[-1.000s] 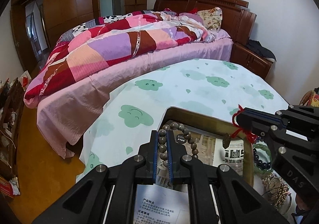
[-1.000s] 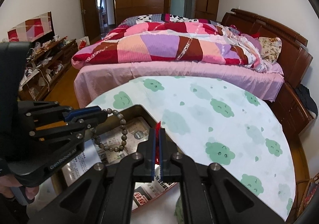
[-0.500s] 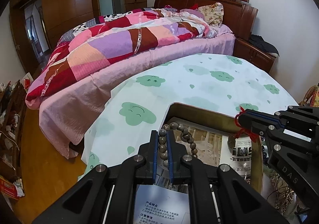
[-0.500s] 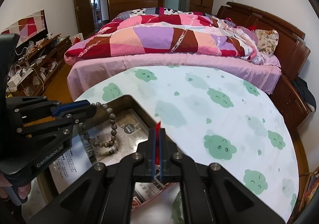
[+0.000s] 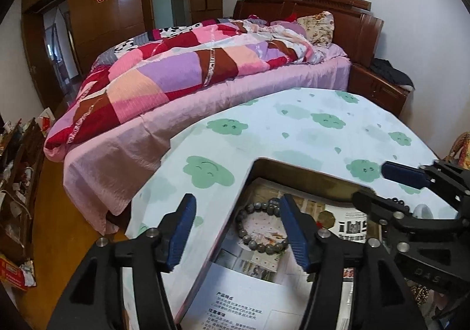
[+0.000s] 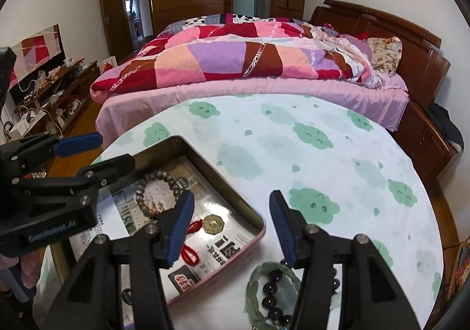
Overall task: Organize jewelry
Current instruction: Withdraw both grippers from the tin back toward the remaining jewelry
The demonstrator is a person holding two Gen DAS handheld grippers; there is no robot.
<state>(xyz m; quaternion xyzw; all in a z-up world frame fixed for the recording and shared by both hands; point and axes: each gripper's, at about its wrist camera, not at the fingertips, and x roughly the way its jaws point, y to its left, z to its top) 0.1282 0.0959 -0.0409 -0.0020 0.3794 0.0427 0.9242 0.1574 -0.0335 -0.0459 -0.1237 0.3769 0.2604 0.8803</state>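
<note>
Nearest the right wrist camera, a green bead bracelet (image 6: 258,286) and a string of dark beads (image 6: 271,300) lie on the tabletop (image 6: 337,153) just outside the tin. The right gripper (image 6: 232,221) has just been opening; its jaws stand apart with nothing between them, above the tin's near corner. The left gripper (image 5: 236,224) has also just been opening and grips nothing. Below them, inside the shallow metal tin (image 6: 223,180), a brown bead bracelet (image 5: 261,227) rests on printed paper, and close beside it lies a brass octagonal charm (image 6: 213,223) on a red cord (image 6: 191,253). Beyond the cloud-print cloth stands a bed (image 6: 264,89) with a patchwork quilt (image 6: 229,57).
</note>
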